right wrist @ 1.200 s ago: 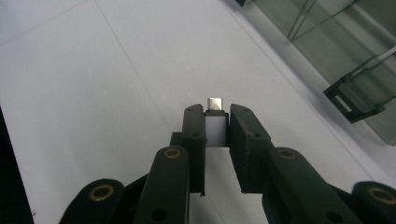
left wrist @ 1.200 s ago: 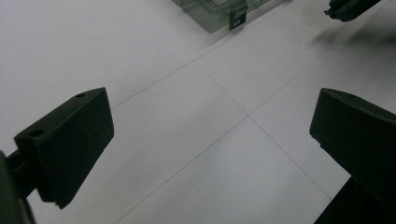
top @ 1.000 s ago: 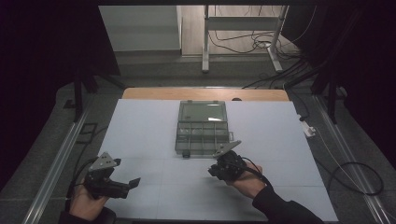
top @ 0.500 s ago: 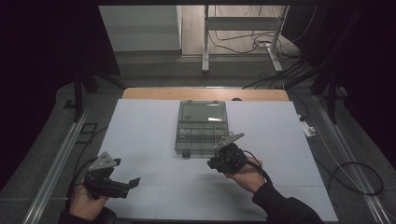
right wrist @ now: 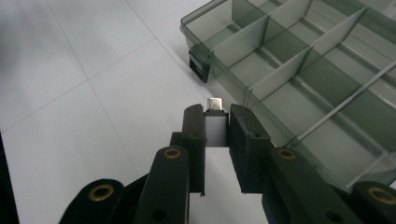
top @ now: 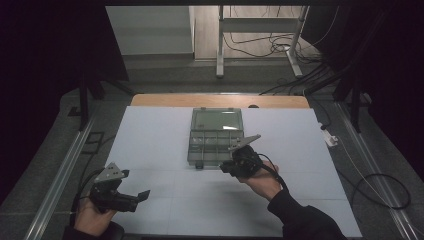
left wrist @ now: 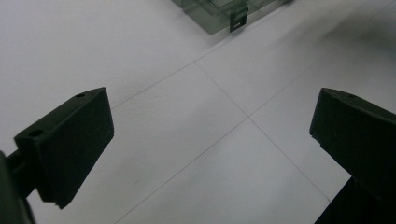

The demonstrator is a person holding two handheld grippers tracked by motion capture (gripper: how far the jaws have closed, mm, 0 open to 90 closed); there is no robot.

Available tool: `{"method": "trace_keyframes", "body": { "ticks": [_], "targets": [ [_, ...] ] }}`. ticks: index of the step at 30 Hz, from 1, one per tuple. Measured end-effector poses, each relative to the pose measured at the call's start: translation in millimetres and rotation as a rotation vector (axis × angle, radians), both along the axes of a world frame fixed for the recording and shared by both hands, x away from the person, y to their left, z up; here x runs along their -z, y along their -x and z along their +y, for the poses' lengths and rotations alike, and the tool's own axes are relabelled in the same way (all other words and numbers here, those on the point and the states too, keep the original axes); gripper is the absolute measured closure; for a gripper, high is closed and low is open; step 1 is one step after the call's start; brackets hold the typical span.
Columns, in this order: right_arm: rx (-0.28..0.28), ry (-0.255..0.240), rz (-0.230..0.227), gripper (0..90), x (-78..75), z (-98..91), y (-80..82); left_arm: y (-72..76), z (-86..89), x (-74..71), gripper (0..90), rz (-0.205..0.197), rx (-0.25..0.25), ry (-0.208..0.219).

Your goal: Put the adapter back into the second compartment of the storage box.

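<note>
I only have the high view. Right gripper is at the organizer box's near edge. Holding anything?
Observer: Yes. The right gripper is shut on a small white adapter with a metal plug tip pointing out past the jaws.
Operator: Is it over a compartment already?
Observer: Not quite. The tip sits just outside the near wall of the organizer box, beside its latch.
Operator: Anything in those compartments?
Observer: The ones seen in the right gripper view look empty.
Operator: Left gripper?
Observer: The left gripper is open, with bare white table between its jaws.
</note>
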State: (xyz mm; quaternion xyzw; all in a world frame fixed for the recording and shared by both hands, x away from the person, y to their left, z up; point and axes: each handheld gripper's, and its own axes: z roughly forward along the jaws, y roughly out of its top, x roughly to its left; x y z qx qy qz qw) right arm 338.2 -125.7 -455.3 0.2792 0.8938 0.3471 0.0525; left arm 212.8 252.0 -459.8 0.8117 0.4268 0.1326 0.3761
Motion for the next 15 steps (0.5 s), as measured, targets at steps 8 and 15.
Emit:
{"method": "trace_keyframes", "body": {
  "ticks": [8, 15],
  "targets": [
    [0.006, -0.004, -0.008, 75.3, -1.6, 6.1, -9.8, -0.2, 0.2, 0.1, 0.3, 0.001, 0.000, 0.003],
    [0.019, -0.004, -0.020, 75.3, -3.2, 11.5, -19.1, -0.3, 0.4, 0.1, 0.4, 0.001, 0.001, 0.005]
  ]
}}
